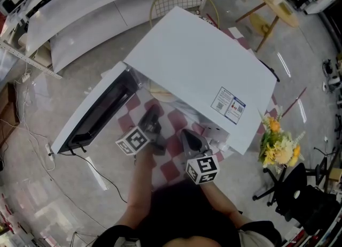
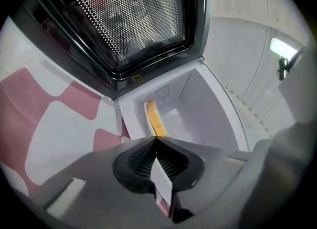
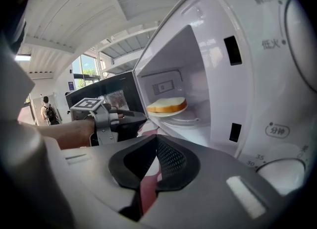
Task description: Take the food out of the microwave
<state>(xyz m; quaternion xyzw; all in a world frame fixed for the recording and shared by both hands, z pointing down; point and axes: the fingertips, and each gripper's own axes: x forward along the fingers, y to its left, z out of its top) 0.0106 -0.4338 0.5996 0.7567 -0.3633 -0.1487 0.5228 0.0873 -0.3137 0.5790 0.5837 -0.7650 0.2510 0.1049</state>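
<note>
In your head view the microwave [image 1: 203,75] hides the bread [image 3: 167,105]; right gripper view clips the dial [image 3: 280,176] at 4 o'clock.

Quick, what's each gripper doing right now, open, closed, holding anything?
Left gripper: closed, jaws together, holding nothing.
Right gripper: closed, jaws together, holding nothing.

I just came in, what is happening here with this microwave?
A person holds two grippers before a white microwave oven on a red-and-white checked cloth. Its door stands open. Inside, a slice of bread lies on a white plate. The left gripper and right gripper are both shut and empty; the food is not yet touched.
</note>
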